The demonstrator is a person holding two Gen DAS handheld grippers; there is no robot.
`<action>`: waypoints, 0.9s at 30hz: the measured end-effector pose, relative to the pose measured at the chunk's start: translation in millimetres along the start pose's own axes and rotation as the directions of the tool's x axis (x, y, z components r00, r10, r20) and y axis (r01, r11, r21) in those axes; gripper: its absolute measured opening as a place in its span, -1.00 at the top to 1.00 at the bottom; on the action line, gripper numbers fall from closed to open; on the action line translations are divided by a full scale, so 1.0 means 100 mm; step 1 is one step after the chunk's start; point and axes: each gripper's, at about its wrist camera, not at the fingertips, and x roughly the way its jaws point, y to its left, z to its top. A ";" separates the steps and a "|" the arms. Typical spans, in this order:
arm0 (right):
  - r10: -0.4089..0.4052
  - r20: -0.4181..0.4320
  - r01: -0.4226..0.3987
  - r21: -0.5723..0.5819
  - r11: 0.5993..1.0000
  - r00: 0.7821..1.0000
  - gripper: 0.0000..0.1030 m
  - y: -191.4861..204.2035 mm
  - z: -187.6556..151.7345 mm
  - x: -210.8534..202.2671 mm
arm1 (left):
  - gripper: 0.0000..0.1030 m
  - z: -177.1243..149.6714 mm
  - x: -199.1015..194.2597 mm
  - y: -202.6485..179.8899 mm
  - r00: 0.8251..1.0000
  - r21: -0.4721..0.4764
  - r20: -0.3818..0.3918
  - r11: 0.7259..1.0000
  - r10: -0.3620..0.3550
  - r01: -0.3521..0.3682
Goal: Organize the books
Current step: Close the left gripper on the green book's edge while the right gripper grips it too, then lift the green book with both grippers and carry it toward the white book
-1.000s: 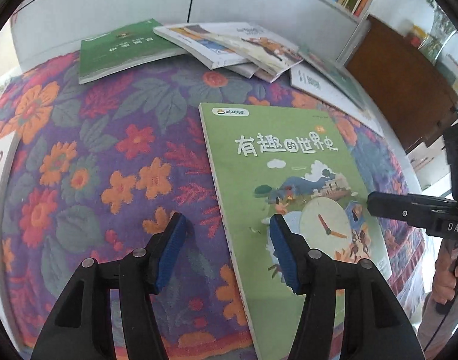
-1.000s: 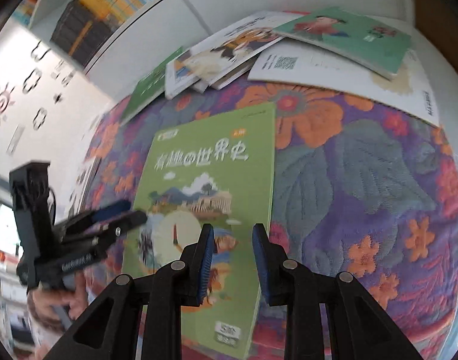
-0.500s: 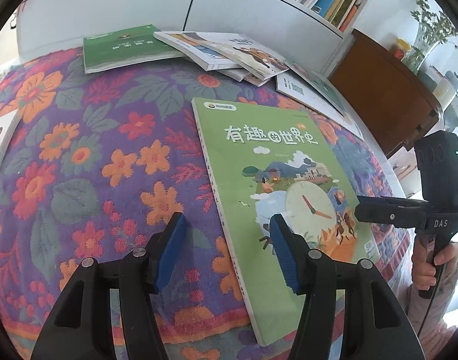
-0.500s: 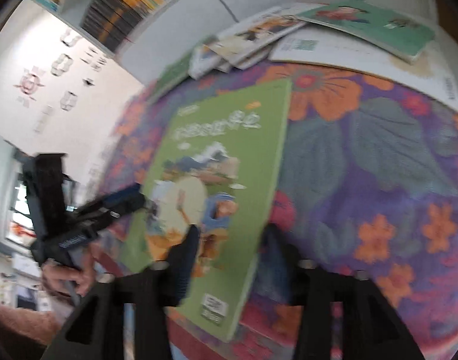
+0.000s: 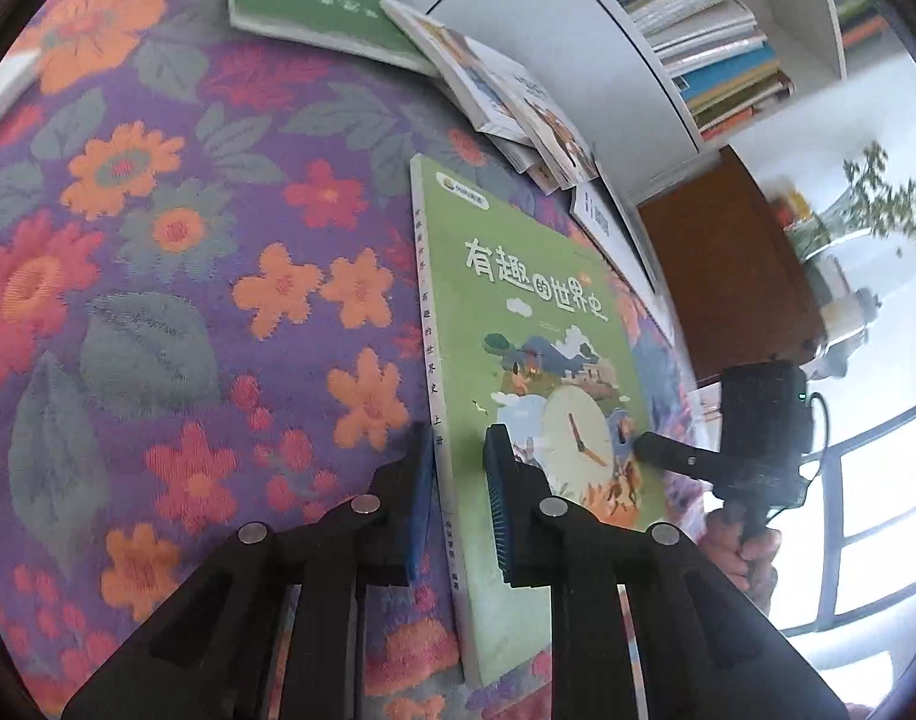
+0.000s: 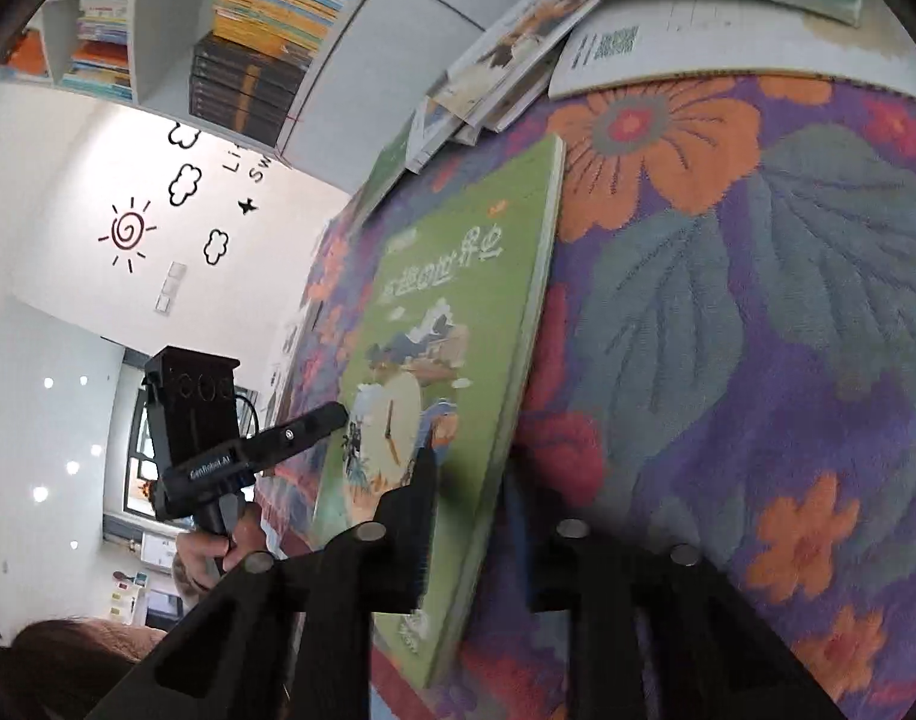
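Note:
A green book with a clock picture [image 5: 536, 360] lies on the flowered cloth [image 5: 158, 300]. My left gripper [image 5: 458, 498] straddles its spine edge near the bottom, jaws narrowed with a gap still showing beside the cover. My right gripper [image 6: 470, 528] straddles the opposite long edge of the same book [image 6: 446, 324], jaws around it with a small gap. Each gripper shows in the other's view: the right one [image 5: 644, 444] at the book's far edge, the left one [image 6: 332, 414] likewise.
More books lie at the back of the cloth: a dark green one [image 5: 314, 6], a fanned pile [image 5: 518, 108] and a white one [image 6: 668, 54]. A bookshelf [image 5: 698, 18] stands behind. A brown cabinet [image 5: 728, 276] is at the right.
Both grippers have rolled onto their sides and closed in around the green book's two long edges. The jaws of each have narrowed from wide open.

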 end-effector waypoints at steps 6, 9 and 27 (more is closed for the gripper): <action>0.030 -0.019 -0.029 0.031 0.999 0.999 0.69 -0.07 0.01 0.01 | 0.68 0.05 0.02 0.05 0.999 -0.001 -0.030 1.000 -0.030 0.030; 0.025 0.000 -0.025 0.015 1.000 1.000 0.70 -0.08 -0.04 -0.04 | 0.69 0.09 0.05 0.07 0.998 -0.009 -0.038 0.999 -0.048 0.048; 0.023 0.028 -0.024 0.015 1.000 0.999 0.74 -0.06 -0.19 -0.12 | 0.55 0.12 0.15 -0.23 0.990 0.097 0.019 0.985 0.139 -0.140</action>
